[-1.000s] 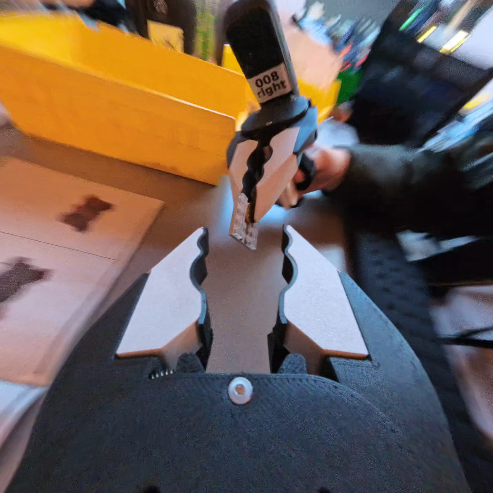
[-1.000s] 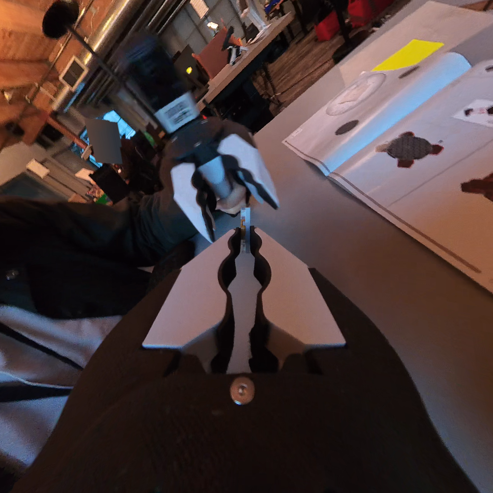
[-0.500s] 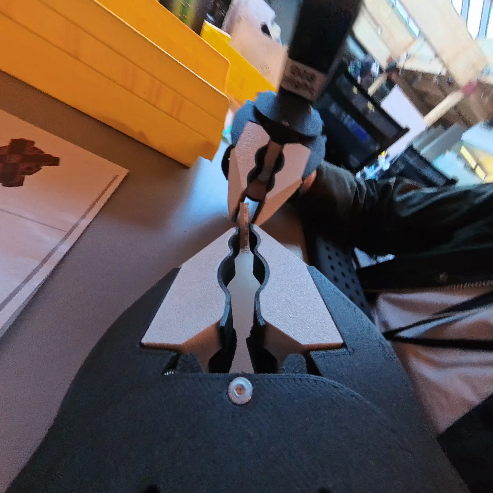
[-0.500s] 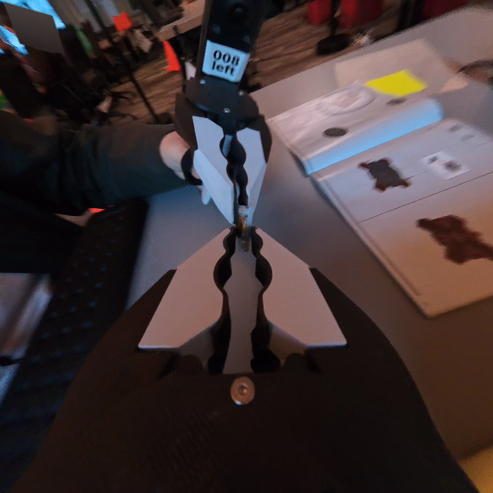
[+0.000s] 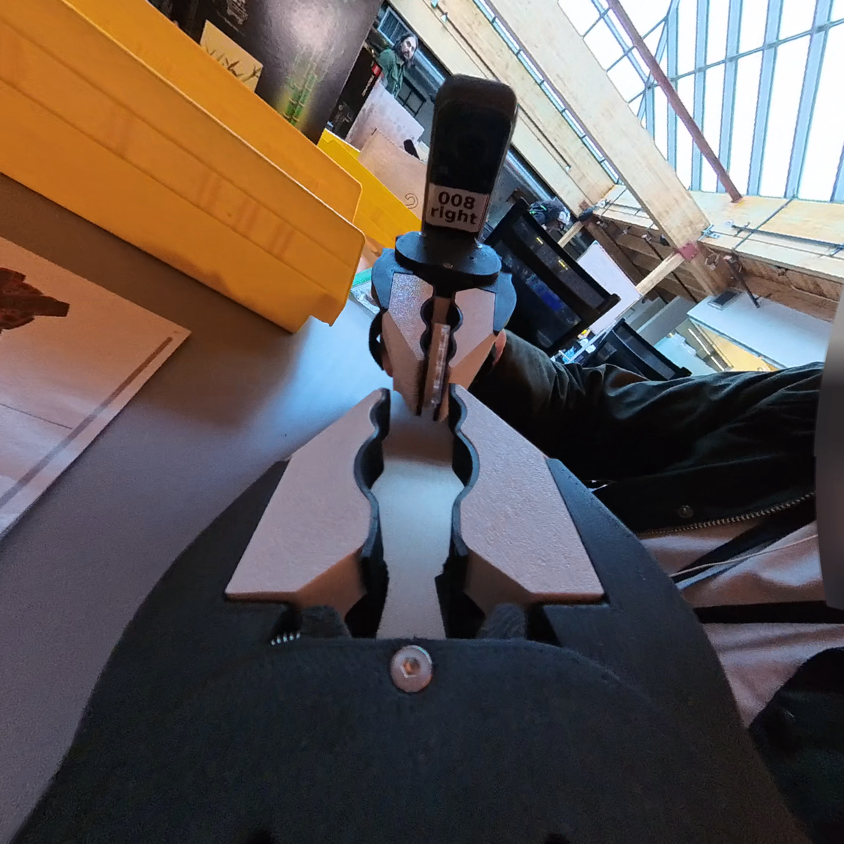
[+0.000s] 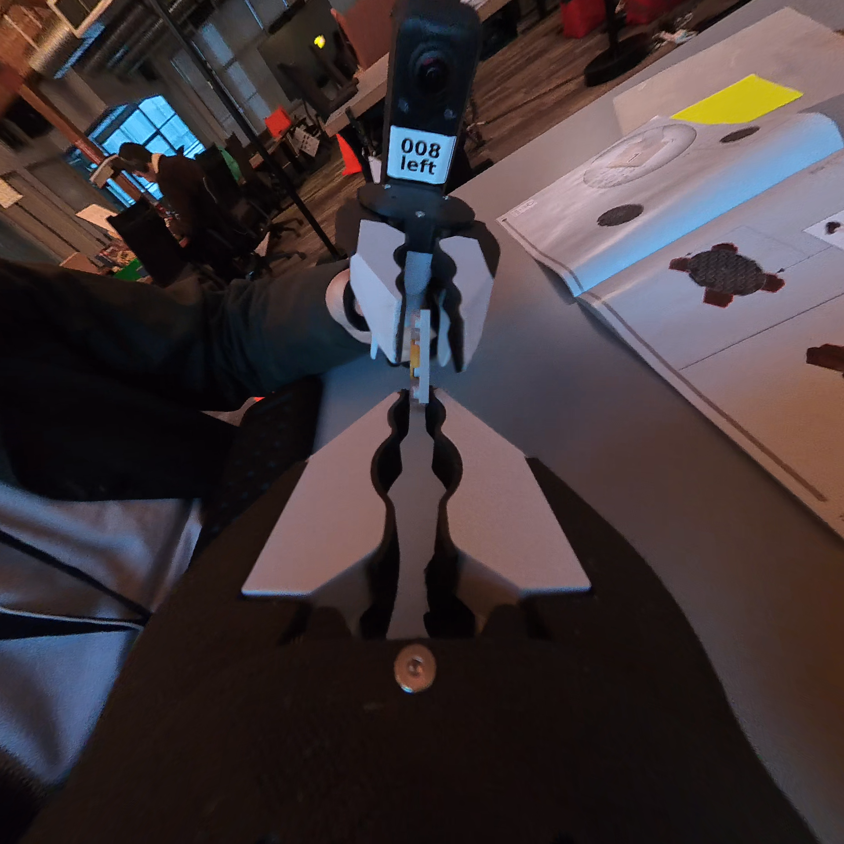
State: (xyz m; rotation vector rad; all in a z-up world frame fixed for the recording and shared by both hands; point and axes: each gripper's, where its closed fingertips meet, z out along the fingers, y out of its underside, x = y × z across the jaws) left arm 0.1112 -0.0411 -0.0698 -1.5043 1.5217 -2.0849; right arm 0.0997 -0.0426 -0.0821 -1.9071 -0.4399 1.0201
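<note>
My right gripper (image 6: 416, 395) is shut on the near end of a thin white studded plate (image 6: 421, 338) with a small yellow piece on its side, held edge-on above the grey table (image 6: 571, 411). My left gripper (image 6: 422, 363) faces it tip to tip, its fingers apart on either side of the plate's far end. In the left wrist view my left gripper (image 5: 420, 397) is open and empty. The right gripper (image 5: 429, 408) points into its gap with the plate (image 5: 437, 361) pinched between its fingers.
Yellow bins (image 5: 182, 182) stand on the table at the back left. Printed sheets (image 5: 68, 365) with dark shapes lie beside them, also in the right wrist view (image 6: 685, 228), with a yellow sheet (image 6: 740, 105) behind. Dark sleeves (image 5: 639, 434) hold the grippers. A person (image 6: 173, 182) sits far off. Only a small space, under 4 cm, lies between the two pairs of fingers.
One second ago the left gripper was open near the plate. Half a second ago it was shut on the plate's end. Now it is open again; the right gripper still holds the plate.
</note>
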